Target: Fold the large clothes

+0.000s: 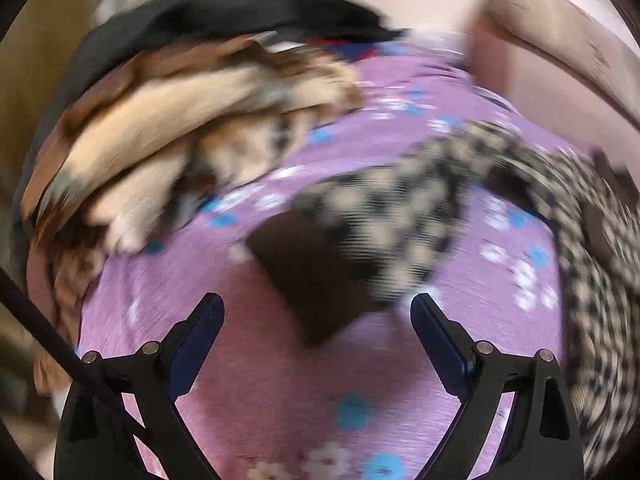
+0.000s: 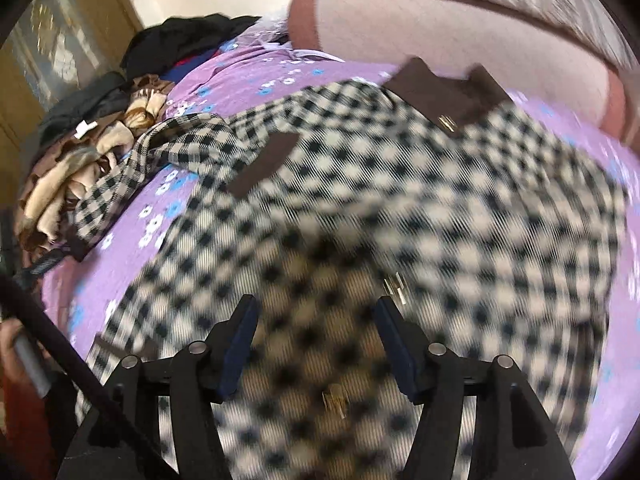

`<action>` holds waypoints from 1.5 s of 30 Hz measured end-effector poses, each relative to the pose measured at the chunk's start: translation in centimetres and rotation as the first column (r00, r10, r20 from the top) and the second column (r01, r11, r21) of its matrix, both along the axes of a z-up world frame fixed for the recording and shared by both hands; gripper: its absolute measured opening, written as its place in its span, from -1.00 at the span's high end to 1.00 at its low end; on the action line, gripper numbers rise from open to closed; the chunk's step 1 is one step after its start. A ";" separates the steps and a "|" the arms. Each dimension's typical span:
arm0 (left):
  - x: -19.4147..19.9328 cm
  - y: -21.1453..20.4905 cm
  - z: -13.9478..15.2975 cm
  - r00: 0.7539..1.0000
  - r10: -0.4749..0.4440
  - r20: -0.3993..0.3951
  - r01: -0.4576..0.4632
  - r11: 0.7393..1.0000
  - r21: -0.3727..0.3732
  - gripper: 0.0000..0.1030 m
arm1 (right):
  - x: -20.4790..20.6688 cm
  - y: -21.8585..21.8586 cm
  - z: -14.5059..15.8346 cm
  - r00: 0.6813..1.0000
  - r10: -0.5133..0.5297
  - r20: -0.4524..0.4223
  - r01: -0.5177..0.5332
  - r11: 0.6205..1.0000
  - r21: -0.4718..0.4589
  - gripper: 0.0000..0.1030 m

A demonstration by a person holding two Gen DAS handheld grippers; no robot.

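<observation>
1. Far left in the right wrist view, a hand [image 2: 12,340] grips a grey handle below a dark rod
2. A heap of tan and brown clothes [image 1: 160,144] lies at the left of the bed, on the purple flowered bedspread [image 1: 260,380]; the same heap [image 2: 80,176] shows at the left edge of the right wrist view
3. Behind that heap sit black garments [image 1: 224,16], piled toward the head of the bed
4. The left tongs [image 1: 318,308] hang open over bare bedspread, with nothing between the two fingers; the picture is blurred
5. Just beyond the left tongs lies the brown cuff [image 1: 316,276] of a sleeve of the checked coat [image 1: 400,216], the sleeve running up and to the right toward the rest of the garment
6. In the right wrist view the checked coat [image 2: 400,208] is spread flat across the middle of the bed, its brown collar [image 2: 444,92] toward the headboard and a brown pocket flap [image 2: 264,164] on its left side; one sleeve reaches out left toward the heap
7. The right tongs [image 2: 316,312] stand open above the coat's front, fingers apart and gripping nothing; whether they touch the cloth I cannot tell through the blur
8. Small metal clasps [image 2: 394,284] show on the coat near the right finger
9. A pink padded headboard [image 2: 460,32] closes the scene at upper right
</observation>
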State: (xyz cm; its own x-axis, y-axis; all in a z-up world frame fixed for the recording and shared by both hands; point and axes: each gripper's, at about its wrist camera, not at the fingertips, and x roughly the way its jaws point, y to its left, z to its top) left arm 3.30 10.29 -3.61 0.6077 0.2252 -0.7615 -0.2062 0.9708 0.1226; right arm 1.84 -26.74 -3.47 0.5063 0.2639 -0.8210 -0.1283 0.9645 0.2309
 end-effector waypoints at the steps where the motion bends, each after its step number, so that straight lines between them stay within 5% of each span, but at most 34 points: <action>1: 0.0 -0.8 0.0 0.999 -0.032 0.007 0.032 0.999 0.019 -0.82 | -0.6 -0.7 -0.3 1.000 -0.010 -0.005 0.010 1.000 0.022 -0.28; 5: 1.0 -4.7 -1.4 0.990 -0.139 -0.038 0.144 0.959 0.245 -0.78 | -3.8 -3.2 -1.8 0.998 -0.059 -0.013 0.060 0.996 0.073 -0.28; 8: 2.5 -5.6 -3.1 0.973 -0.188 -0.134 0.224 0.906 0.359 -0.04 | -5.1 -4.3 -2.8 0.997 -0.080 -0.001 0.080 0.992 0.094 -0.28; 10: 3.2 -5.7 -2.9 0.961 -0.196 -0.197 0.255 0.902 0.347 0.86 | -6.0 -4.8 -3.0 0.996 -0.086 0.021 0.083 0.991 0.104 -0.27; 12: 3.4 -5.7 -2.2 0.944 -0.227 -0.238 0.296 0.904 0.310 0.86 | -7.0 -5.4 -2.9 0.994 -0.095 0.048 0.090 0.990 0.106 -0.27; 14: 3.0 -5.3 0.2 0.921 -0.301 -0.248 0.343 0.927 0.150 0.87 | -7.8 -6.1 -2.9 0.991 -0.109 0.071 0.100 0.987 0.123 -0.28; 16: 2.1 -4.8 4.1 0.904 -0.383 -0.188 0.377 0.924 -0.067 0.87 | -8.4 -6.7 -2.6 0.988 -0.124 0.092 0.111 0.984 0.139 -0.28; 19: -0.2 -3.5 9.9 0.888 -0.460 -0.025 0.412 0.817 -0.404 0.87 | -8.9 -7.2 -2.4 0.985 -0.132 0.115 0.114 0.982 0.148 -0.28; 21: -1.0 -1.7 12.7 0.895 -0.440 0.077 0.412 0.748 -0.520 0.86 | -9.1 -7.4 -2.3 0.983 -0.133 0.124 0.113 0.982 0.151 -0.27; 22: -0.9 -0.1 13.7 0.913 -0.393 0.110 0.384 0.735 -0.560 0.84 | -9.1 -7.5 -2.4 0.983 -0.135 0.123 0.115 0.981 0.156 -0.27; 24: -0.5 3.2 13.7 0.961 -0.255 0.109 0.270 0.764 -0.586 0.79 | -9.1 -7.7 -2.7 0.983 -0.145 0.115 0.125 0.978 0.167 -0.27; 26: 0.0 6.7 12.5 0.997 -0.050 0.057 0.074 0.818 -0.570 0.39 | -9.1 -8.1 -3.1 0.983 -0.156 0.102 0.135 0.974 0.182 -0.27; 27: 0.0 8.7 11.6 0.998 0.053 0.032 -0.025 0.820 -0.572 0.14 | -9.2 -8.2 -3.2 0.982 -0.159 0.097 0.139 0.972 0.188 -0.27; 30: -1.5 13.0 8.7 0.976 0.219 -0.006 -0.173 0.757 -0.630 0.12 | -9.2 -8.3 -3.3 0.982 -0.164 0.093 0.144 0.971 0.192 -0.27; 33: -2.6 13.8 6.9 0.973 0.229 -0.033 -0.194 0.731 -0.654 0.00 | -9.3 -8.2 -3.4 0.982 -0.161 0.095 0.142 0.973 0.181 -0.27; 36: -3.2 13.3 5.2 0.976 0.215 -0.047 -0.197 0.761 -0.618 -0.34 | -9.1 -7.9 -3.7 0.983 -0.156 0.093 0.140 0.977 0.161 -0.28; 38: -2.8 13.1 3.9 0.978 0.200 -0.057 -0.192 0.764 -0.616 -0.40 | -9.1 -7.6 -3.8 0.983 -0.152 0.099 0.137 0.980 0.143 -0.32; 45: -5.0 8.5 -0.8 0.981 0.155 -0.116 -0.190 0.659 -0.728 -0.40 | -9.1 -7.0 -3.8 0.984 -0.141 0.111 0.128 0.986 0.110 -0.34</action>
State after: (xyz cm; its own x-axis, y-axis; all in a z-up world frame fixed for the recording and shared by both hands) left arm -1.75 18.79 -4.44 0.5807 -0.3182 -0.7493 -0.3914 0.6980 -0.5997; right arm -7.26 -33.78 -7.27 0.6345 0.2664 -0.7256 -0.0313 0.9468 0.3202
